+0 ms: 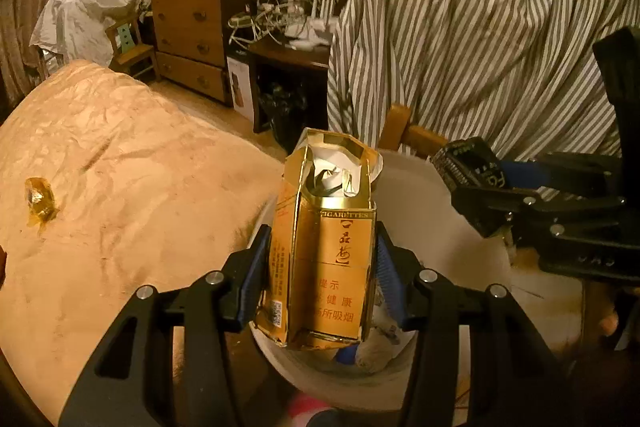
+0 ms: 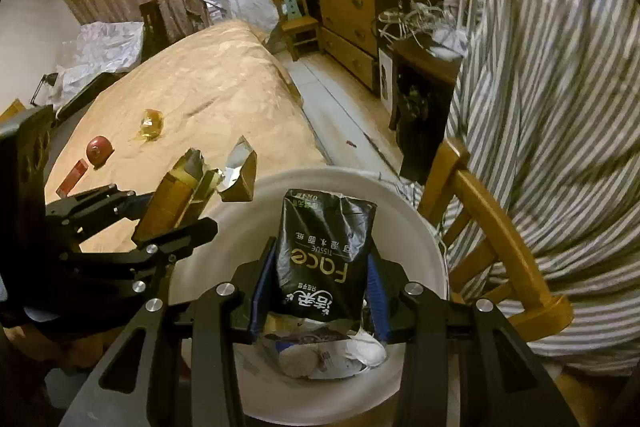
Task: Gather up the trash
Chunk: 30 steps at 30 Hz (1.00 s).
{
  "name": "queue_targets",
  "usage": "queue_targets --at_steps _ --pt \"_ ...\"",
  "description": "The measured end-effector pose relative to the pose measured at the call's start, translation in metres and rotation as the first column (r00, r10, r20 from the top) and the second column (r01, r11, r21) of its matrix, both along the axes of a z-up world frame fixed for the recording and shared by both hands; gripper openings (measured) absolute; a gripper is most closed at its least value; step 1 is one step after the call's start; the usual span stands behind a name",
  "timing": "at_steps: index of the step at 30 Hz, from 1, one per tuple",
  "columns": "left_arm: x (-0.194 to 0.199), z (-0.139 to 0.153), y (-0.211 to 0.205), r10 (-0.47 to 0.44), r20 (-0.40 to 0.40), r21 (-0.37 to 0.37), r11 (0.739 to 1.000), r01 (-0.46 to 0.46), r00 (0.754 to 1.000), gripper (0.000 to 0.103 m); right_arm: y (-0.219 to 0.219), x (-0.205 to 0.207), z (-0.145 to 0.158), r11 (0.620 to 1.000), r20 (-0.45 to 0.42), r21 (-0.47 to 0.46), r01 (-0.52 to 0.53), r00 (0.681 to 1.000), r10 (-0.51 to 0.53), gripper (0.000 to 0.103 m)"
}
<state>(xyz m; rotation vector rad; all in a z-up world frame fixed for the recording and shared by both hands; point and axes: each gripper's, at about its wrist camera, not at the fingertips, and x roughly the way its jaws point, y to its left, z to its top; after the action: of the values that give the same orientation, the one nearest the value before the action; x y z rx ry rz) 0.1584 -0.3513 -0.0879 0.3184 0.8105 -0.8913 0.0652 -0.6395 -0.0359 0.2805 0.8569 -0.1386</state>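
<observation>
Peach-gold bedspread covers the bed (image 2: 224, 83), the biggest thing in view, and at its near corner sits a white bin (image 2: 400, 227) with crumpled paper and wrappers already inside. Behind the bin, a wooden chair (image 2: 492, 227) draped with a striped shirt (image 2: 560, 87). Over the bin's rim, the left hand-held gripper (image 1: 322, 263) is clamped on a gold cigarette pack (image 1: 324, 247) — lid torn open, white paper stuffed in the top, blue pads pressing both sides. Beside it, the right hand-held gripper (image 2: 318, 283) squeezes a black tissue packet (image 2: 324, 259), upside down, lettering reading "Face", hanging right above the bin's mouth. The two grippers are near each other, apart, both above the bin. Back on the bedspread, well away — a crinkled amber wrapper (image 2: 151, 125), a red apple (image 2: 99, 150), and a small red box (image 2: 72, 177) just beside the apple.
</observation>
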Motion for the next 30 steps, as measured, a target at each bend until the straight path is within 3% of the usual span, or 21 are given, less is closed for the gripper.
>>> queue_targets --at_steps 6,8,9,20,22,25,30 --pt "0.001 -0.006 -0.006 -0.006 0.001 0.02 1.0 0.006 1.0 0.053 0.006 -0.01 -0.009 1.0 -0.006 0.007 0.011 1.0 -0.011 0.047" --pt "0.004 -0.005 -0.007 0.004 -0.002 0.019 1.0 -0.004 1.0 0.08 0.005 -0.011 -0.008 1.0 0.0 0.015 0.014 1.0 -0.014 0.049" --pt "0.005 -0.003 -0.008 0.011 0.005 0.016 1.0 -0.011 1.0 0.084 0.004 -0.011 -0.006 1.0 0.005 0.017 0.017 1.0 -0.017 0.05" --pt "0.002 0.008 0.005 0.04 0.023 -0.005 0.999 -0.04 0.999 0.085 0.006 -0.031 0.021 0.999 0.072 0.039 0.035 0.997 -0.037 0.051" --pt "-0.005 0.018 0.015 0.032 0.037 -0.024 0.999 -0.032 0.999 0.086 0.012 -0.04 0.032 0.999 0.105 0.031 0.03 0.994 -0.033 0.057" --pt "-0.022 0.037 0.04 0.03 0.102 -0.068 0.997 -0.023 0.994 0.097 0.028 -0.069 0.055 0.999 0.192 -0.019 0.036 0.981 -0.032 0.069" --pt "-0.056 0.066 0.093 0.067 0.147 -0.187 0.982 -0.039 0.987 0.097 0.074 -0.132 0.08 0.99 0.324 -0.124 0.074 0.946 -0.03 0.085"
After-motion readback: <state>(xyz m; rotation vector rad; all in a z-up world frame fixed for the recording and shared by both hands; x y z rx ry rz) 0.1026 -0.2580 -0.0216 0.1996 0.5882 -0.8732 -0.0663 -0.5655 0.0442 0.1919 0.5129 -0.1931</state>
